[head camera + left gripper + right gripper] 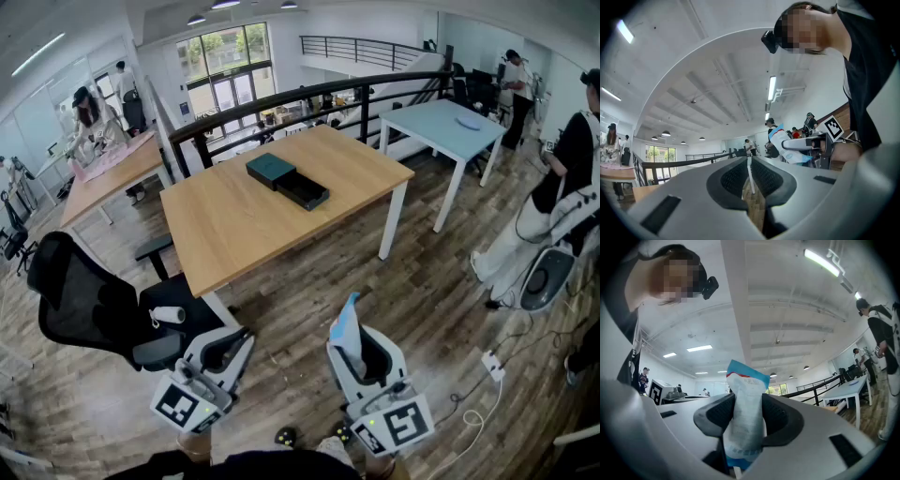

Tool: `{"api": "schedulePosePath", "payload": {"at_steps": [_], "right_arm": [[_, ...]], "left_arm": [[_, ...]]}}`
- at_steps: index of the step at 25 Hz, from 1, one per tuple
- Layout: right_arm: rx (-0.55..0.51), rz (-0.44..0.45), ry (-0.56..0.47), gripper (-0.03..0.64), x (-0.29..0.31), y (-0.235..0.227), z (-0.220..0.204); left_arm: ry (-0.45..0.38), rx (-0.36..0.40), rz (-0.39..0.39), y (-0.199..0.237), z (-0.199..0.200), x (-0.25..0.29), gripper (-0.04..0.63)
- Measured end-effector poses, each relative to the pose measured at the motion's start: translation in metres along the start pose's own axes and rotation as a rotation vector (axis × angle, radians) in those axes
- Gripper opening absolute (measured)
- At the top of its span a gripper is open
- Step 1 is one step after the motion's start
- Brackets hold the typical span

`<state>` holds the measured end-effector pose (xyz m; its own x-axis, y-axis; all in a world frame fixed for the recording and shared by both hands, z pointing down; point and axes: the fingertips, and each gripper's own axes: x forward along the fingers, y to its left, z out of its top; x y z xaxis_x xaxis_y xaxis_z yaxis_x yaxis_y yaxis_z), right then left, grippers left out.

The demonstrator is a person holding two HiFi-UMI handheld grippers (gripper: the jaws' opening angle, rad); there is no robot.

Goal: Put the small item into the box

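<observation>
Right gripper (354, 343) is clamped on the small packet (348, 328), blue and white, with its top poking up past the jaws. Its lower end is buried between the pads, and the print on it is too blurred to read. Left gripper (228, 350) has its jaws pressed together, nothing between them. Both hang over the floor, well short of the wooden table's (234, 239) near edge. The box (270, 170) sits toward the table's far edge, a dark tray (303, 192) touching its right side. The tray's inside is too small to make out. An office chair (84, 305) stands by the near left corner.
</observation>
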<state>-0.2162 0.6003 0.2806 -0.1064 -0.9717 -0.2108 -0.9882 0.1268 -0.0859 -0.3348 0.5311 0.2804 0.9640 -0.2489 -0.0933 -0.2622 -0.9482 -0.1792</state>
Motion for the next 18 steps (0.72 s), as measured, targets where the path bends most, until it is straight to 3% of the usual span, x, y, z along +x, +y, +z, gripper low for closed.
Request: {"api": "schedulePosePath", "payload": {"at_steps": [18], "right_arm": [[-0.002, 0.049, -0.009, 0.184, -0.029, -0.079, 0.020]], "left_arm": [[-0.020, 0.016, 0.031, -0.046, 0.008, 0.075, 0.038]]}}
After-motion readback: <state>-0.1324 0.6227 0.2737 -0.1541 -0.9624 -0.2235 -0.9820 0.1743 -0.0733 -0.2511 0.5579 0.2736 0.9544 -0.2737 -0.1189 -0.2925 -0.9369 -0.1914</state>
